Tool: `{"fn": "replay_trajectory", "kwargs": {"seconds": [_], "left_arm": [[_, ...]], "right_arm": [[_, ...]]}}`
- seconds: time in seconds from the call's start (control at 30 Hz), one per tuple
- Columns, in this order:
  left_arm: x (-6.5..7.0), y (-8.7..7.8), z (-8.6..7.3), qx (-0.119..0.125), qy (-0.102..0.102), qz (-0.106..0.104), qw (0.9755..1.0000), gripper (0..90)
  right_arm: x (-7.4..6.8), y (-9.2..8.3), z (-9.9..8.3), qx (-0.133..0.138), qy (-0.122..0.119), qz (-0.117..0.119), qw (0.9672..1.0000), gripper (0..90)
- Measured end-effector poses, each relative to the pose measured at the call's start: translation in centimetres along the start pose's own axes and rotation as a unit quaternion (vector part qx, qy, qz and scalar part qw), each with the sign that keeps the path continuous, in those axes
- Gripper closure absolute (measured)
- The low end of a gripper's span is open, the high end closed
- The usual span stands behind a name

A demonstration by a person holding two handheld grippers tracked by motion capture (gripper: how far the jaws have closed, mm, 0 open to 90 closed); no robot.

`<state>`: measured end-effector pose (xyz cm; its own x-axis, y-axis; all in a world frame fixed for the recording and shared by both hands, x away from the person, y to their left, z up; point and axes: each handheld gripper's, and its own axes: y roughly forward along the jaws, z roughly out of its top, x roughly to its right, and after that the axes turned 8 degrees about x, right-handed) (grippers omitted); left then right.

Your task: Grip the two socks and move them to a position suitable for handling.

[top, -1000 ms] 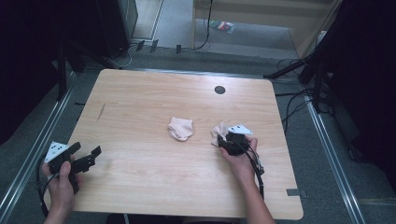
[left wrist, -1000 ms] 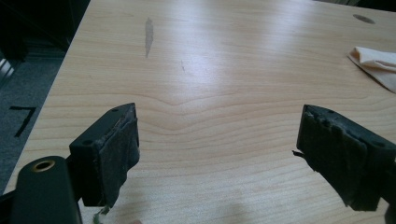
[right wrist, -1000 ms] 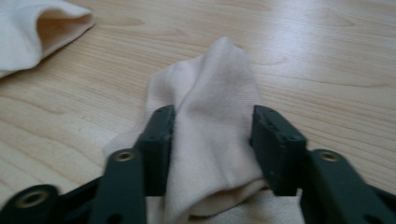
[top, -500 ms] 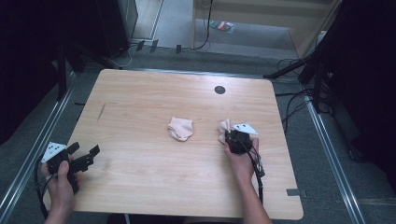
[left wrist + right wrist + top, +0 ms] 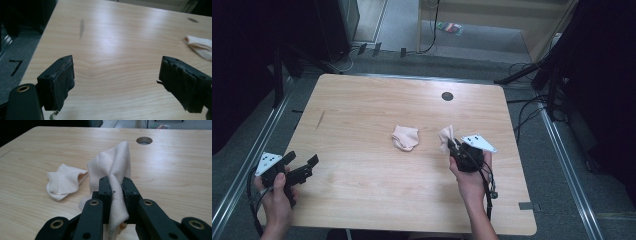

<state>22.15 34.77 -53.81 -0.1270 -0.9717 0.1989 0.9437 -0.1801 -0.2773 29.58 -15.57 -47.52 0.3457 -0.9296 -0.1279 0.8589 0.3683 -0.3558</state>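
Two pale pink socks are on a wooden table [image 5: 362,100]. One sock [image 5: 406,137] lies flat near the middle; in the right gripper view it [image 5: 63,181] lies to the left. My right gripper [image 5: 453,146] is shut on the second sock [image 5: 446,135] and holds it off the table. Its jaws have just been closing, and the right gripper view shows the cloth [image 5: 113,165] bunched upright between the pads of my right gripper [image 5: 116,187]. My left gripper [image 5: 303,159] stands open over the front left of the table, with nothing between its jaws [image 5: 116,82].
A round cable hole [image 5: 447,96] sits near the table's far edge, also in the right gripper view [image 5: 144,140]. Metal rails run along both sides of the table on the floor. Cables lie on the floor at the right. A dark streak [image 5: 321,119] marks the tabletop at the left.
My right gripper has closed on the right-hand sock and raised it off the table, shifting slightly right. The left gripper has stayed in place, open.
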Motion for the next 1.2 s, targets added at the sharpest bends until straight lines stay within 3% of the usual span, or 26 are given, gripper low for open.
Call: {"fn": "replay_trajectory", "kwargs": {"seconds": [0.03,0.07,0.1,0.13,0.17,0.37,0.4,0.5,0.57,0.67,0.77,0.87,0.97,1.2], "left_arm": [[0.4,-0.1,0.2,0.001,0.004,-0.003,1.0,13.6],[1.8,-0.2,0.8,0.002,0.018,-0.016,0.9997,13.6],[1.8,-0.2,0.8,0.002,0.018,-0.016,0.9997,13.6],[3.3,-0.4,1.2,0.003,0.032,-0.033,0.9989,13.6],[3.3,-0.4,1.2,0.003,0.032,-0.033,0.9989,13.6],[7.3,-0.3,2.0,0.005,0.054,-0.081,0.9952,13.6],[8.3,0.0,2.1,0.003,0.051,-0.092,0.9944,13.6],[9.2,0.3,2.2,0.004,0.044,-0.103,0.9937,13.6],[10.1,0.7,2.3,0.01,0.011,-0.123,0.9923,13.6],[12.0,1.0,2.2,0.011,0.014,-0.138,0.9903,13.6],[13.1,1.2,1.8,0.006,0.026,-0.146,0.9889,13.6],[14.0,1.1,0.8,-0.001,0.029,-0.166,0.9858,13.0],[14.1,1.0,0.4,-0.006,0.037,-0.171,0.9846,13.0],[13.8,1.3,-0.9,-0.02,0.037,-0.169,0.9847,13.2]], "right_arm": [[0.0,0.0,0.0,0.0,0.0,0.0,1.0,80.7],[-0.6,-0.7,0.0,0.003,-0.002,0.003,1.0,80.6],[-0.6,-0.7,0.0,0.003,-0.002,0.003,1.0,80.6],[-1.1,-1.3,0.0,0.006,-0.015,0.003,0.9999,80.6],[-1.1,-1.3,0.0,0.006,-0.015,0.003,0.9999,80.6],[-3.2,-2.8,-0.5,0.006,-0.016,0.027,0.9995,80.5],[-4.0,-3.0,-0.7,0.006,-0.019,0.034,0.9992,80.5],[-5.0,-3.3,-1.0,0.005,-0.026,0.04,0.9988,80.4],[-5.9,-3.3,-1.3,0.001,-0.037,0.044,0.9983,80.4],[-7.5,-3.4,-1.9,-0.012,-0.029,0.065,0.9974,80.3],[-8.4,-3.4,-2.4,-0.016,-0.036,0.072,0.9966,80.2],[-9.9,-3.1,-3.7,-0.033,-0.05,0.087,0.9944,80.1],[-10.5,-2.8,-4.4,-0.043,-0.05,0.094,0.9934,80.1],[-12.5,-1.5,-6.9,-0.075,-0.067,0.11,0.9888,78.1]]}}
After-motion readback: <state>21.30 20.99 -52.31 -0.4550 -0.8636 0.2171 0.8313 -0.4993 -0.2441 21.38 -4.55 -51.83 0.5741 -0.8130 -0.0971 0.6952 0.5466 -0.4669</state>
